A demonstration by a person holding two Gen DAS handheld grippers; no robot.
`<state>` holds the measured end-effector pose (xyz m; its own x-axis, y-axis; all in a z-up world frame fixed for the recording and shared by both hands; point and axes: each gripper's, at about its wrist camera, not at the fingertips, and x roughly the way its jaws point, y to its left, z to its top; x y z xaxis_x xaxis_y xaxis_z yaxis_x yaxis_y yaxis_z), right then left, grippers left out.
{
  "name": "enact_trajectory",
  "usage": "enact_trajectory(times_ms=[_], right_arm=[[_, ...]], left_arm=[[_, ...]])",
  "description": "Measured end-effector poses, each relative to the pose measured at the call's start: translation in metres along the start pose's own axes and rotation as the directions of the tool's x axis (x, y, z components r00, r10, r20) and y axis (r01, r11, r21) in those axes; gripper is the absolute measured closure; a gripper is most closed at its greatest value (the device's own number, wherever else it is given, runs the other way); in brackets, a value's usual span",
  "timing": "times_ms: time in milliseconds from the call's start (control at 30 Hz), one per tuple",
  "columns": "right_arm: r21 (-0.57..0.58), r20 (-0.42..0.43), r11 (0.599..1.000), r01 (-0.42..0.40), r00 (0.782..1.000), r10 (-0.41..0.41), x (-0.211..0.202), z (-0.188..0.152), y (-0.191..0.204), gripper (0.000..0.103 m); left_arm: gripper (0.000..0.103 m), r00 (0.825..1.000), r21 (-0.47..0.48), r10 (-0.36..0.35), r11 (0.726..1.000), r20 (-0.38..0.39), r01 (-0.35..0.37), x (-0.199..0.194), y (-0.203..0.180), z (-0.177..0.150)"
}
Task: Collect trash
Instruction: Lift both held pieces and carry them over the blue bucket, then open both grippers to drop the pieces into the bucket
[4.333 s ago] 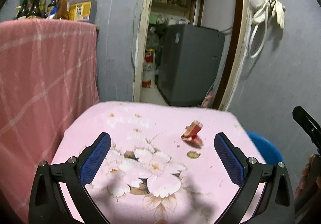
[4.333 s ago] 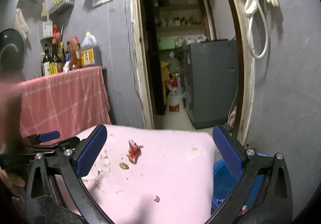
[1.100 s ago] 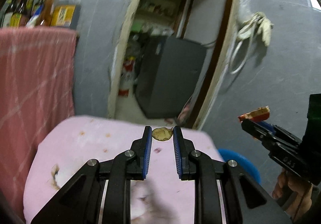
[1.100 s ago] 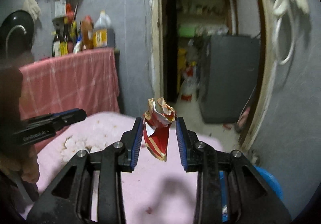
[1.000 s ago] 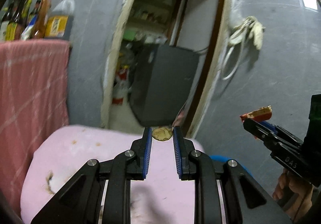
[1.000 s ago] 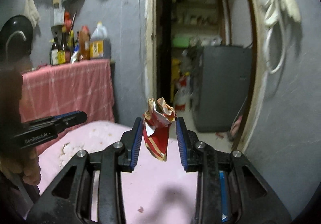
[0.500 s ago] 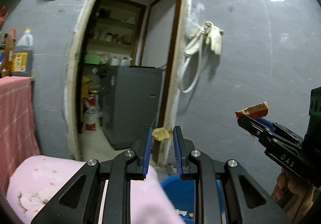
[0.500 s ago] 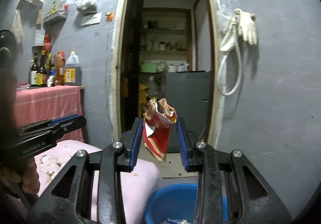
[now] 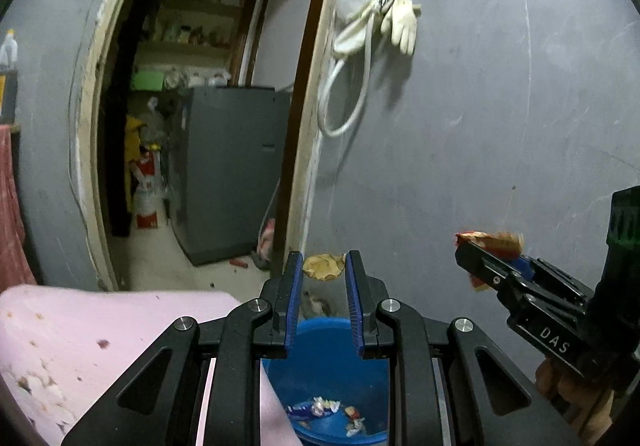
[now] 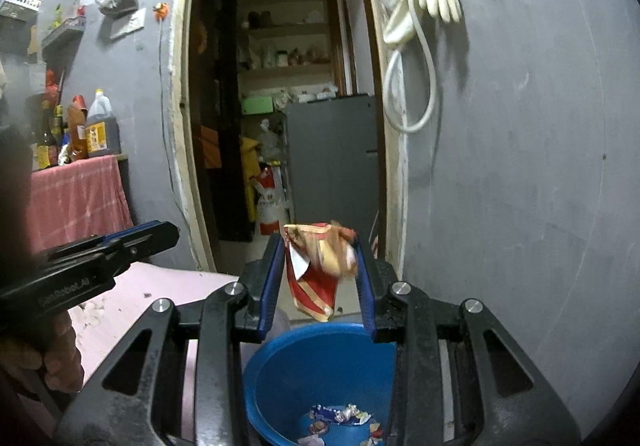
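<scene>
Both grippers now over half-hidden blue bucket (image 10: 320, 366)

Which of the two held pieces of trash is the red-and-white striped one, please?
The crumpled wrapper in the right gripper. The left gripper holds a small, plain yellowish scrap without stripes.

left wrist: faces doorway (image 9: 192, 126) | right wrist: same | shared: blue bin (image 10: 320, 366)
</scene>
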<state>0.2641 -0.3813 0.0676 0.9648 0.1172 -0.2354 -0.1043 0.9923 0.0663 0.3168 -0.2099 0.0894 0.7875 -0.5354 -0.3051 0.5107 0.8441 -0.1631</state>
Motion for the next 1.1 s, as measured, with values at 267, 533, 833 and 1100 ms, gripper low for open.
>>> enact_trajectory(times_ms=[267,533,833,1100], right_arm=[[0.034,-0.091,0.999,-0.001,0.996,0.005,0.028,-0.033,-0.013,0.069],[0.103,-0.198,0.995,-0.008,0.98,0.029,0.057,-0.062,-0.029,0.068],[0.164,-0.246,0.986,0.002,0.968,0.039,0.069,-0.078,-0.041,0.06],[0.174,-0.231,0.985,0.015,0.973,0.026,0.065,-0.073,-0.04,0.052]], left_arm=[[0.085,0.991,-0.034,-0.004,0.999,-0.134,-0.001,0.043,0.008,-0.023],[0.085,0.962,-0.078,-0.022,0.997,-0.271,0.001,0.082,0.016,-0.051],[0.083,0.932,-0.106,-0.04,0.994,-0.361,0.002,0.108,0.024,-0.069],[0.072,0.931,-0.123,-0.049,0.992,-0.362,0.005,0.106,0.024,-0.065]])
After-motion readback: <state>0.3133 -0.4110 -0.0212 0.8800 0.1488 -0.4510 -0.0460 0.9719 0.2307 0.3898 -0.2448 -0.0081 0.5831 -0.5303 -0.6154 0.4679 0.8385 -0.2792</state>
